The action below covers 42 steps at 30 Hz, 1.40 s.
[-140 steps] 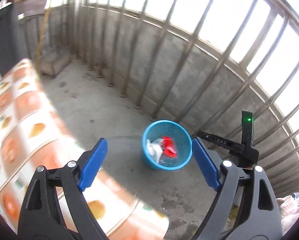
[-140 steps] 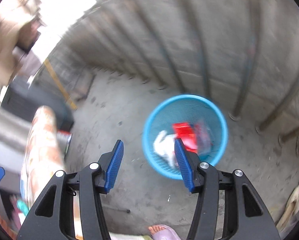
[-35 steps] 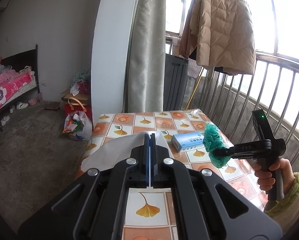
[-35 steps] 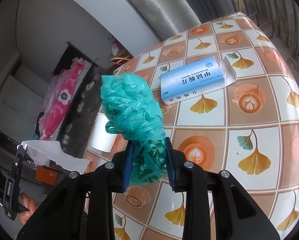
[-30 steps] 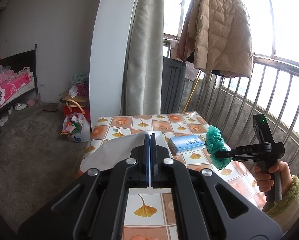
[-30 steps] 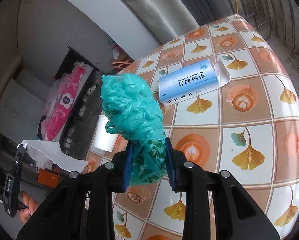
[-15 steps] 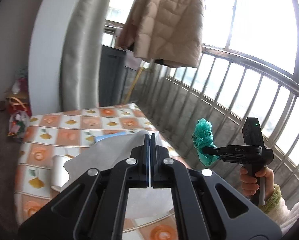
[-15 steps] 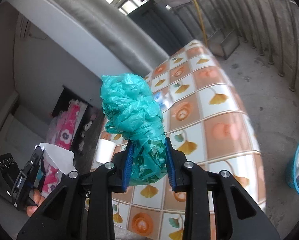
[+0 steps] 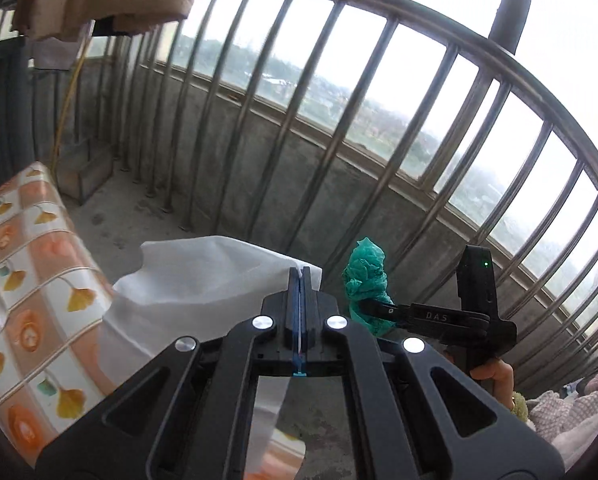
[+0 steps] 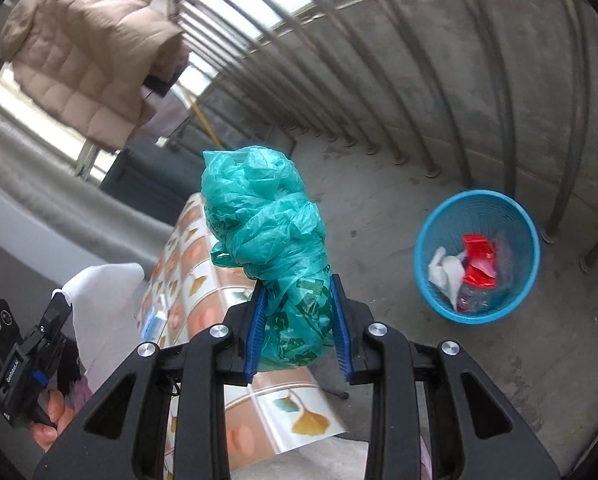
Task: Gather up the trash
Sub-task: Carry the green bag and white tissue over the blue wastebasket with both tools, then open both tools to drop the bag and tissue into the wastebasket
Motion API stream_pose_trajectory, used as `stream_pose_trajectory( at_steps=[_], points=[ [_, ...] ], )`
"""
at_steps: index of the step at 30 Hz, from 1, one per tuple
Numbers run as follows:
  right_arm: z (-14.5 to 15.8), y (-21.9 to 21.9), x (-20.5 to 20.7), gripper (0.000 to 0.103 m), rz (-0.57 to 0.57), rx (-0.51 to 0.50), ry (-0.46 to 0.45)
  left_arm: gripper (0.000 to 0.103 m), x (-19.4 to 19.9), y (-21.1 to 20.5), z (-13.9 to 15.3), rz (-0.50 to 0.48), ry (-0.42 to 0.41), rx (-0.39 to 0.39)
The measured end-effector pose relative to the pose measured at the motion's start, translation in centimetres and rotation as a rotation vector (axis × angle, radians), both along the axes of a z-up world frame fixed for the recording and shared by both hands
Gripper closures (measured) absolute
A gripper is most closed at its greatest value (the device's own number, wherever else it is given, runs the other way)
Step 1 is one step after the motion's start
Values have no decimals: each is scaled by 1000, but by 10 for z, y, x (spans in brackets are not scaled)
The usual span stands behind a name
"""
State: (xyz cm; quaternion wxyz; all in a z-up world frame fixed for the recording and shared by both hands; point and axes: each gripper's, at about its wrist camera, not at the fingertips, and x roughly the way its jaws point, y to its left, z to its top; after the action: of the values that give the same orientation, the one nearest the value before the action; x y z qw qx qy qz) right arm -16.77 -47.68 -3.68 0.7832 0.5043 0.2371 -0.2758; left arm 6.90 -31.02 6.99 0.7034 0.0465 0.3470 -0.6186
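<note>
My left gripper (image 9: 299,276) is shut on a white tissue sheet (image 9: 203,280) that hangs over the table's edge. A crumpled green plastic bag (image 10: 271,240) sticks up from my right gripper (image 10: 297,320), whose blue pads press on its lower part. The same green bag (image 9: 365,280) shows in the left wrist view, held out on the right by a hand. The left gripper (image 10: 57,300) with its white tissue (image 10: 99,308) appears at the lower left of the right wrist view. A blue mesh bin (image 10: 477,256) stands on the floor to the right, holding white paper and a red wrapper.
A table with an orange leaf-pattern cloth (image 9: 31,280) lies to the left, its corner (image 10: 259,400) below my right gripper. Metal railing bars (image 9: 339,128) on a low concrete wall close the balcony. A beige padded jacket (image 10: 83,52) hangs overhead. Bare concrete floor (image 10: 379,208) surrounds the bin.
Both grippers have swung away from the tabletop toward the balcony railing, each keeping its load. The blue bin has come into the right wrist view; the blue box has slid out to the edge.
</note>
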Motion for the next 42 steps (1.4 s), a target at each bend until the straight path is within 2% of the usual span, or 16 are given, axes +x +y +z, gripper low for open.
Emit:
stream_pose_trajectory(
  at_steps=[7, 11, 16, 20, 21, 22, 23, 24, 26, 28, 31, 36, 39, 40, 42],
  points=[
    [-72, -46, -35, 73, -150, 150, 11, 103, -20, -136, -68, -131, 82, 180],
    [-116, -72, -47, 73, -197, 222, 20, 103, -29, -195, -112, -181, 141, 275],
    [-167, -101, -52, 72, -236, 299, 24, 103, -37, -251, -162, -197, 170, 358],
    [-198, -123, -50, 71, -246, 344, 34, 103, -42, -281, -204, -192, 176, 440],
    [-206, -129, -48, 69, -243, 352, 42, 100, -42, -289, -216, -189, 178, 468],
    [-213, -135, -44, 69, -233, 357, 56, 85, -42, -294, -224, -184, 178, 497],
    [-223, -141, -41, 64, -226, 369, 75, 72, -41, -300, -233, -168, 171, 535],
    [-235, -146, -38, 57, -227, 387, 103, 54, -39, -302, -239, -142, 161, 563],
    [-252, -154, -34, 47, -237, 405, 161, 54, -34, -301, -239, -113, 160, 557],
    [-262, -158, -34, 46, -254, 403, 239, 48, -28, -296, -232, -103, 175, 545],
    [-257, -155, -38, 44, -271, 358, 260, 42, -19, -276, -206, -89, 154, 492],
    [-237, -147, -45, 40, -298, 279, 260, 33, -16, -240, -154, -66, 45, 389],
    [-215, -137, -46, 40, -294, 213, 265, 27, -16, -219, -127, -62, -4, 336],
    [-205, -132, -46, 40, -288, 186, 265, 22, -17, -208, -118, -59, -23, 315],
    [-180, -119, -40, 40, -269, 122, 274, 19, -19, -187, -100, -46, -58, 276]
  ],
)
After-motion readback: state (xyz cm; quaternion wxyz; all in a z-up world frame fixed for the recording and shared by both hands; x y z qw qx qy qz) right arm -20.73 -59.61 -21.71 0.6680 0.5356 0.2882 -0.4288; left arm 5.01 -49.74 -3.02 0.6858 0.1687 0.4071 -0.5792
